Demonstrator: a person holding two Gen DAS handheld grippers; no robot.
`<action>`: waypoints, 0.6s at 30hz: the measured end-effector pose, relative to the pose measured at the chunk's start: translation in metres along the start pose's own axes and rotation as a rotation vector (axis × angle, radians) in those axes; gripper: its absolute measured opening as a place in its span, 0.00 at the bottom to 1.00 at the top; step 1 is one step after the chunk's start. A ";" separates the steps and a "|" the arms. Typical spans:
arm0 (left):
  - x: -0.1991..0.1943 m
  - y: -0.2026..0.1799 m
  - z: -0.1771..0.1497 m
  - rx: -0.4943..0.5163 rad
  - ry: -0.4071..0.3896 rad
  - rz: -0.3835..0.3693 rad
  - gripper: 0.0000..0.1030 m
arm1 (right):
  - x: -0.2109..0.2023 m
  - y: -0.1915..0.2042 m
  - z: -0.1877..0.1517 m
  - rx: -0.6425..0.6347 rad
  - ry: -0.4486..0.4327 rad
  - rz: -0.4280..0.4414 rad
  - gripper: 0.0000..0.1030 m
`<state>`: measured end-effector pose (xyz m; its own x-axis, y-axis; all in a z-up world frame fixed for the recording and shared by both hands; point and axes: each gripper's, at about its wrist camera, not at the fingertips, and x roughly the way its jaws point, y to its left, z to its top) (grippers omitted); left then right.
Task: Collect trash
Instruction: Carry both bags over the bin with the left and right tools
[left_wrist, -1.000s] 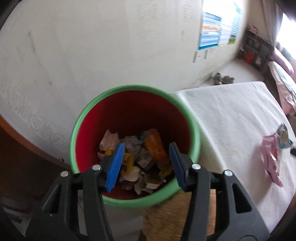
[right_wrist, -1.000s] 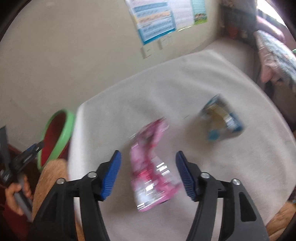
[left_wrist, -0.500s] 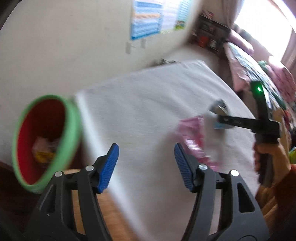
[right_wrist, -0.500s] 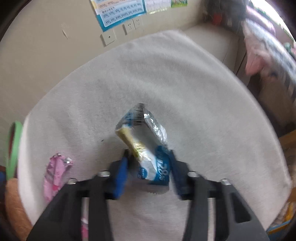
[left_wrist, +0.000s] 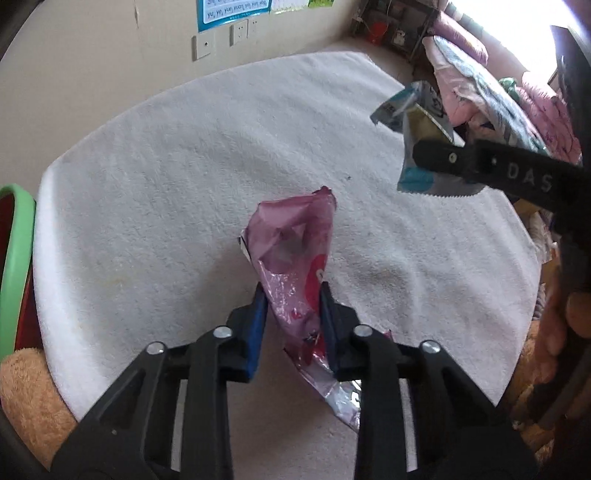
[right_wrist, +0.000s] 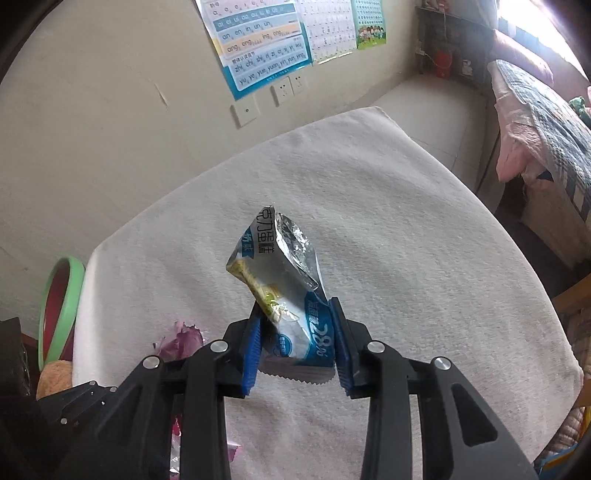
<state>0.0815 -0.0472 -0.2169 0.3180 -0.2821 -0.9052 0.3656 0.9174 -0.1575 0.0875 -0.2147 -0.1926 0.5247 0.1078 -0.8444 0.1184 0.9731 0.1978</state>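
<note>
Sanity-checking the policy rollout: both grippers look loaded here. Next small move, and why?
Probably carry both toward the bin at the table's left edge. The left gripper is shut on the pink wrapper and the right gripper is shut on the blue-and-silver wrapper, which is already lifted off the white cloth. No other loose trash shows on the cloth.

Pink wrapper (left_wrist: 291, 254): glossy, red patches, silver foil lining.
Blue-white wrapper (right_wrist: 284, 291): yellow picture, silver inside, dark lettering, white "28".
Grippers (left_wrist: 293, 325) (right_wrist: 297, 343): black frames, blue ribbed pads.
Cloth (left_wrist: 184, 155): plain white, fuzzy.
Bin (right_wrist: 61, 306): green rim, red inside.
Poster (right_wrist: 258, 40): blue border, pastel bands.
Wall (right_wrist: 92, 110): beige.
</note>
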 end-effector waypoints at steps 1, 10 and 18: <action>-0.004 0.005 -0.002 -0.007 -0.007 0.004 0.21 | 0.000 0.001 0.000 -0.001 0.000 0.003 0.32; -0.058 0.067 -0.028 -0.160 -0.089 0.054 0.20 | -0.005 0.017 -0.015 -0.043 0.010 0.003 0.32; -0.106 0.096 -0.024 -0.153 -0.229 0.149 0.20 | -0.034 0.048 -0.023 -0.090 -0.041 -0.002 0.33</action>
<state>0.0612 0.0773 -0.1454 0.5535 -0.1813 -0.8129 0.1698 0.9801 -0.1031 0.0561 -0.1673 -0.1660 0.5589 0.0988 -0.8233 0.0441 0.9879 0.1485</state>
